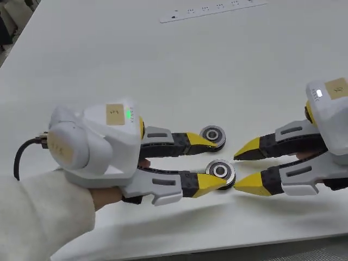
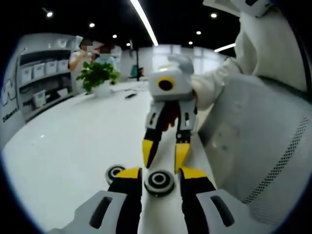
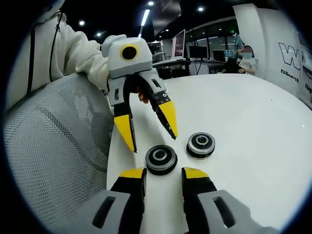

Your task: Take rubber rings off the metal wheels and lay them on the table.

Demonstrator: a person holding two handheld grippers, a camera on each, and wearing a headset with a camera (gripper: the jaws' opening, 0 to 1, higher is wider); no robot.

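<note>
Two metal wheels with black rubber rings lie flat on the white table (image 1: 109, 65). The near wheel (image 1: 221, 170) (image 2: 159, 181) (image 3: 161, 159) sits between the open jaw tips of my left gripper (image 1: 220, 163) (image 2: 161, 173). My right gripper (image 1: 235, 171) (image 3: 163, 173) faces it from the other side, open, with its tips just short of that wheel. The far wheel (image 1: 212, 135) (image 2: 114, 172) (image 3: 201, 144) rests outside the left gripper's upper jaw. Each gripper shows in the other's view: the right gripper (image 2: 164, 165) and the left gripper (image 3: 152, 140).
A white power strip (image 1: 212, 11) lies at the table's far side. The table's front edge (image 1: 217, 244) runs close below both grippers. A grey mesh chair back (image 3: 53, 146) and a potted plant (image 2: 97, 75) stand behind, with people seated further off.
</note>
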